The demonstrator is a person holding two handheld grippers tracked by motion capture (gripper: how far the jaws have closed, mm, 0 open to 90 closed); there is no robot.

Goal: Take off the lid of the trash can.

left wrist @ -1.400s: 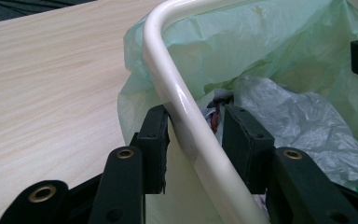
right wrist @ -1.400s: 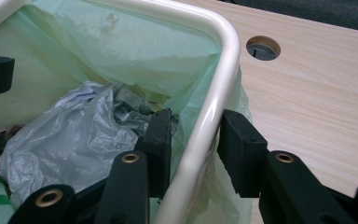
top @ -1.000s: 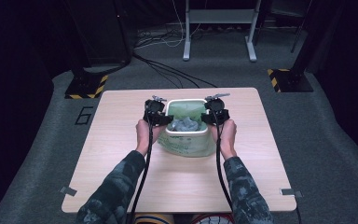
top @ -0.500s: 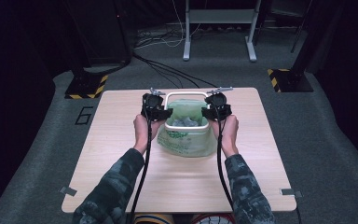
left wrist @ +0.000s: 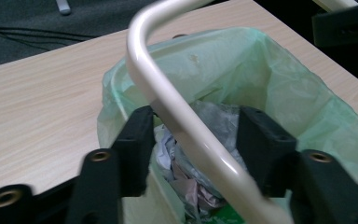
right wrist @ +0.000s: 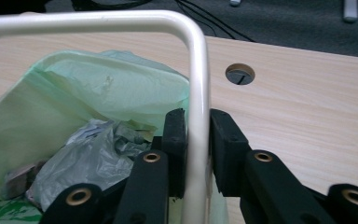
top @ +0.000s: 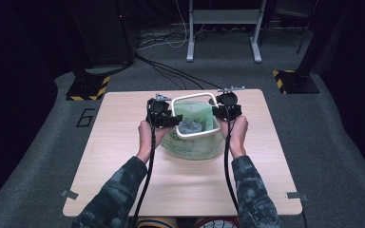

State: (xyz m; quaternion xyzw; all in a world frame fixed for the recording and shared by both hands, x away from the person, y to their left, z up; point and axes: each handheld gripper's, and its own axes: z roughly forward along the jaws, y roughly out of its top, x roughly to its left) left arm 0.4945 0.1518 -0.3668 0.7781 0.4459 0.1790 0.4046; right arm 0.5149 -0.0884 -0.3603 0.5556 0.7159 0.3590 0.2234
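The left gripper (top: 167,119) sits at the left side of the white ring (top: 196,116), its jaws having just been opening; the ring runs between them, the pads standing off it. The ring hangs over the green bag (top: 195,142) of crumpled waste, near the table's (top: 123,142) far edge, midway along. The right gripper (top: 221,113), jaws just closing, clamps the ring's right side.

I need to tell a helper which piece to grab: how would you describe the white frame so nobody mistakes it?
On the wooden table, look between the person's two hands at the pale green bag holding crumpled waste. The white frame is the rounded-corner loop of tubing raised above the bag's mouth. It alone is rigid, glossy and white; the bag beneath is soft and translucent.
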